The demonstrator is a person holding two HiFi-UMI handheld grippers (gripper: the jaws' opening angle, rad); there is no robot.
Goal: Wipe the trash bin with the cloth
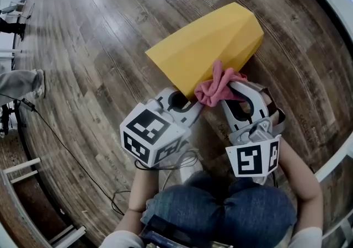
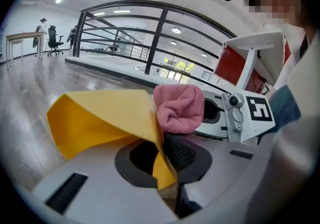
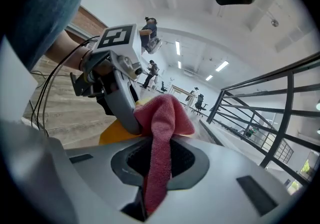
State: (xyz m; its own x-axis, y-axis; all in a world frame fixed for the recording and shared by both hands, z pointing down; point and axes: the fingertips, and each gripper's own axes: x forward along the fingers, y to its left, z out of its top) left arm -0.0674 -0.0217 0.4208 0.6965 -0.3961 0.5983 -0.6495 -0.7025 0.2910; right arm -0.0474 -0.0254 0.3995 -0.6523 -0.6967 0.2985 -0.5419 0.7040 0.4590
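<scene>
Two grippers, two jobs: which one wipes?

That's the right gripper (image 1: 236, 93). Its jaws are clamped on the pink cloth (image 1: 218, 88), which is bunched against the trash bin (image 1: 209, 42) at its open rim. The left gripper (image 1: 190, 110) is pinched on that same rim wall, just beside the cloth.

How should the stroke go?

I'd hold the left grip firm so the bin can't slide, then drag the cloth flat along the wall away from the rim, not balled up.

And the bin itself?

Yellow, faceted and matte. It lies on its side on the wooden floor (image 1: 110, 31), mouth toward the person.
</scene>
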